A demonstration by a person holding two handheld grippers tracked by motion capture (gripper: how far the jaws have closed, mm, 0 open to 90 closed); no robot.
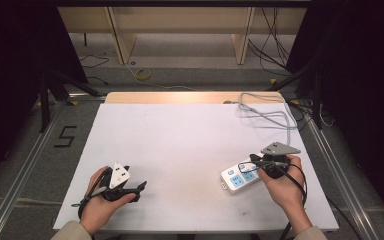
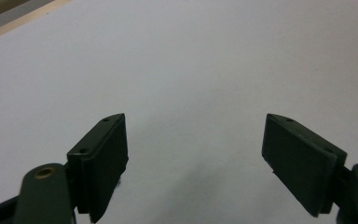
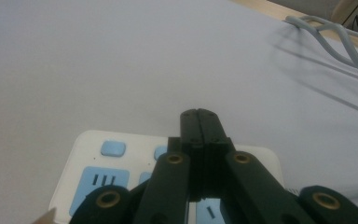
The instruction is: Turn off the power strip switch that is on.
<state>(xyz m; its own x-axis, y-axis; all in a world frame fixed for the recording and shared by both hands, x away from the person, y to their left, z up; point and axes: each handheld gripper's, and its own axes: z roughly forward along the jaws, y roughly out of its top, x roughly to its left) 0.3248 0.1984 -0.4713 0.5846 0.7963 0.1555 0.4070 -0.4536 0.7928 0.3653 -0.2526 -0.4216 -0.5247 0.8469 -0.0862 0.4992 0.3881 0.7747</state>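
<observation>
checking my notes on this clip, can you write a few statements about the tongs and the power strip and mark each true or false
1. The left tongs stand open over bare table. True.
2. The right tongs are open wide. False: their jaws are shut together, with nothing seen between them.
3. The right tongs are above the power strip. True: the strip lies right under them.
4. The power strip is near the left hand. False: it lies by the right hand, at the table's right side.
5. A grey cable loops on the far right part of the table. True.
</observation>
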